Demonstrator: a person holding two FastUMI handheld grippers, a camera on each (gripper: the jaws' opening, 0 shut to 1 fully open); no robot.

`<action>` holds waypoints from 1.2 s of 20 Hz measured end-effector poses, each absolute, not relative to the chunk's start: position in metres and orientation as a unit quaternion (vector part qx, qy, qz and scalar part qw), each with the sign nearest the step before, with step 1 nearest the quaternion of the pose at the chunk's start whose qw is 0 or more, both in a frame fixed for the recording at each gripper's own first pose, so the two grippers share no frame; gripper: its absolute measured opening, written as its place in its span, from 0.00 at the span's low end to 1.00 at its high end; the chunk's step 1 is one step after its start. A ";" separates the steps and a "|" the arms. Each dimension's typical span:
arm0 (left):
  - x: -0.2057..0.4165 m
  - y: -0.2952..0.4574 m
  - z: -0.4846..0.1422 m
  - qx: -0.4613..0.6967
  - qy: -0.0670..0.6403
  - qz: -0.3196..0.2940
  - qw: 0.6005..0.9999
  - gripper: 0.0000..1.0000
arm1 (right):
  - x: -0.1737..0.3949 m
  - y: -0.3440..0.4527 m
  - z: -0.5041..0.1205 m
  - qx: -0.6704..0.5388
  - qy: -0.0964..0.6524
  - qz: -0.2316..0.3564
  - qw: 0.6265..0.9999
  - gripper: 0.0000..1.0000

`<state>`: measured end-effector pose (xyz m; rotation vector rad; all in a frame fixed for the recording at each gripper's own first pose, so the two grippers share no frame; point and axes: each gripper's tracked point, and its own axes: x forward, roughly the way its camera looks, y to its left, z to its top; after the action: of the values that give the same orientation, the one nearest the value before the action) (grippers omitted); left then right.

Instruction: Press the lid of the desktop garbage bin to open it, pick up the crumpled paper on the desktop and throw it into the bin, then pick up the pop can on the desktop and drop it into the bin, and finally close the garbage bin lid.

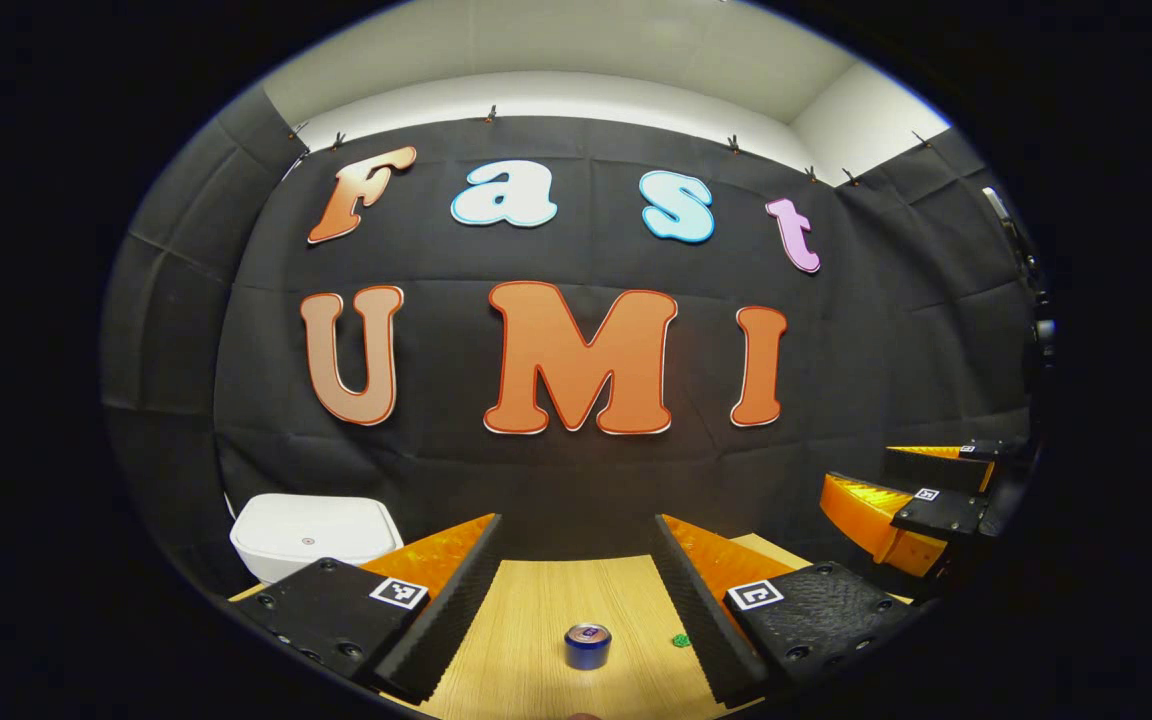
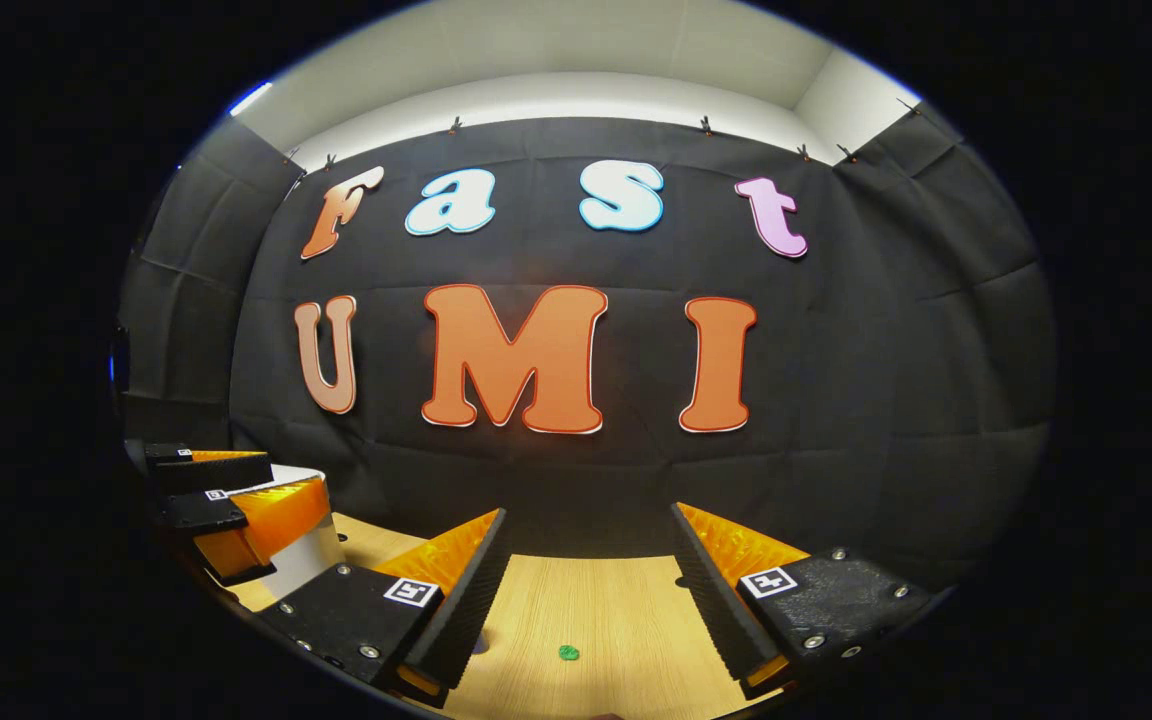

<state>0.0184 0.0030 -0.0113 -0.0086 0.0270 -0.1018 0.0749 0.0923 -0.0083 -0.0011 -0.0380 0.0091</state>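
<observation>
In the left gripper view, the left gripper (image 1: 576, 560) is seen with its jaws spread wide, and nothing is held or touched between them. The pop can (image 1: 588, 646) is seen standing upright on the wooden bench (image 1: 536, 610), in the gap between the jaws and apart from both. A small green crumpled paper (image 1: 680, 640) lies on the bench just right of the can, partly hidden by the right-hand jaw. The white garbage bin (image 1: 316, 530) is placed at the far left with its lid down; its lower front is covered by the left-hand jaw. The right gripper (image 1: 911, 505) is seen at the right edge, and its opening cannot be judged there.

In the right gripper view, the right gripper (image 2: 591, 565) is likewise held wide open and empty above the bench (image 2: 596, 600), with the crumpled paper (image 2: 568, 653) lying between its jaws, untouched. The left gripper (image 2: 226, 500) is seen at the left, in front of the bin (image 2: 311, 555), most of which is hidden.
</observation>
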 end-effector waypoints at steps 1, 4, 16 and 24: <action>0.018 0.003 -0.011 -0.004 0.013 -0.049 0.999 0.93 | 0.074 0.093 -0.008 -0.001 -0.017 0.005 1.000 0.93; 0.018 0.001 -0.011 -0.006 0.014 -0.058 0.998 0.93 | 0.074 0.093 -0.010 -0.003 -0.015 0.005 1.000 0.94; 0.023 0.024 -0.004 0.004 -0.001 -0.007 1.000 0.93 | 0.074 0.098 -0.018 -0.001 -0.005 0.010 1.000 0.94; 0.022 0.046 -0.007 0.005 0.019 0.025 0.999 0.42 | 0.079 0.108 -0.022 -0.002 0.000 0.021 1.000 0.94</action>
<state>0.0223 0.0460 -0.0071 0.0101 0.0374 0.0509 0.0790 0.1075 -0.0217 -0.0036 -0.0002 0.0421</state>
